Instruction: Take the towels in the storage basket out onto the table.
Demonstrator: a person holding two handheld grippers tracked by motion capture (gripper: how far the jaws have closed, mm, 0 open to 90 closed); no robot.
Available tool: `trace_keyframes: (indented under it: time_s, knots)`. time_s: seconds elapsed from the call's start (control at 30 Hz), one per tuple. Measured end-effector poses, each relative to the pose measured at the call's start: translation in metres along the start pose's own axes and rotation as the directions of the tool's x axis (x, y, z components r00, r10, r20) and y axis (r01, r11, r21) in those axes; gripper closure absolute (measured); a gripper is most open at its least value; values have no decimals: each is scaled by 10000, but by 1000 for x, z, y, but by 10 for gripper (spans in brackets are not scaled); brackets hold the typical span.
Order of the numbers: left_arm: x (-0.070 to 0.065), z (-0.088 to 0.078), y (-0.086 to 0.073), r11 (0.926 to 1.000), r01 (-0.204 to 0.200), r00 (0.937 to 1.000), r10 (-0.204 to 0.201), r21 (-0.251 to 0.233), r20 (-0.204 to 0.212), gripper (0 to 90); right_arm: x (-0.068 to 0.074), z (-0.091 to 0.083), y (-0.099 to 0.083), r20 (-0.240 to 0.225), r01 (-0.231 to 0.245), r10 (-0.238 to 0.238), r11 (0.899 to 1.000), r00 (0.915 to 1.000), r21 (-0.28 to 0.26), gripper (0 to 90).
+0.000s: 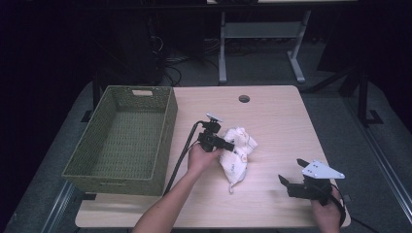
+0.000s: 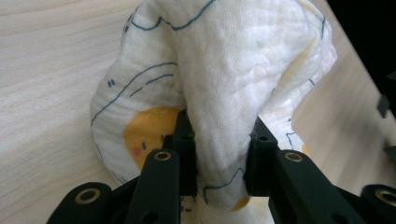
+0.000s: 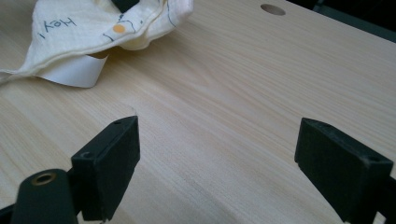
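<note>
While the left gripper (image 2: 219,154) pinches a fold of the white printed cloth (image 2: 219,79), the right gripper (image 3: 217,172) hangs with its jaws spread wide and nothing between them.

Crumpled cloth (image 1: 236,151) lies near the middle of the light wooden table (image 1: 277,121), just right of the green woven basket (image 1: 124,138). Right gripper (image 1: 291,177) sits well apart from the cloth, toward the table's near right corner; the round hole (image 1: 244,98) lies beyond the cloth.

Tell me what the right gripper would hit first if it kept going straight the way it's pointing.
Probably nothing soon. The right gripper, jaws open, points over bare table. The white cloth sits off to its left, out of line, though depth is hard to judge.
</note>
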State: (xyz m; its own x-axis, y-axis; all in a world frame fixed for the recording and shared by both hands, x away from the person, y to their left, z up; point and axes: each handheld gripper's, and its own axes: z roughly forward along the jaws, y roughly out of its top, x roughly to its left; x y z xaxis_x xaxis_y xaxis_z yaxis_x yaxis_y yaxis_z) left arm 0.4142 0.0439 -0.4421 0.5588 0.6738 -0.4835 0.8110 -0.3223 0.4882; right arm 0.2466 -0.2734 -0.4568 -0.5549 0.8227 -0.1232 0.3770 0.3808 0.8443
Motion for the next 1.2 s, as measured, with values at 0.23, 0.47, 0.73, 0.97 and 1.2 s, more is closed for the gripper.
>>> trace_keyframes:
  time_s: [0.23,0.47,0.73,0.97,1.2]
  knots:
    - [1,2,-3,9995,24,9999,-28,-328,-132,640,1,1,0,-50,63,-63,10000,10000,54,137]
    - [-3,-1,-6,9983,-254,9991,236,-521,-351,502,3,3,0,-72,30,-29,9999,10000,101,137]
    - [-11,-12,-10,9950,-571,9973,529,-822,-517,389,5,5,1,-134,97,-95,9998,9999,176,137]
    - [-17,-19,-18,9916,-1047,9940,1019,-761,-406,382,5,5,1,-135,157,-155,9997,9998,176,137]
    - [-19,-29,-27,9872,-1290,9910,1250,-940,-469,342,7,6,0,-167,156,-152,9995,9997,270,137]
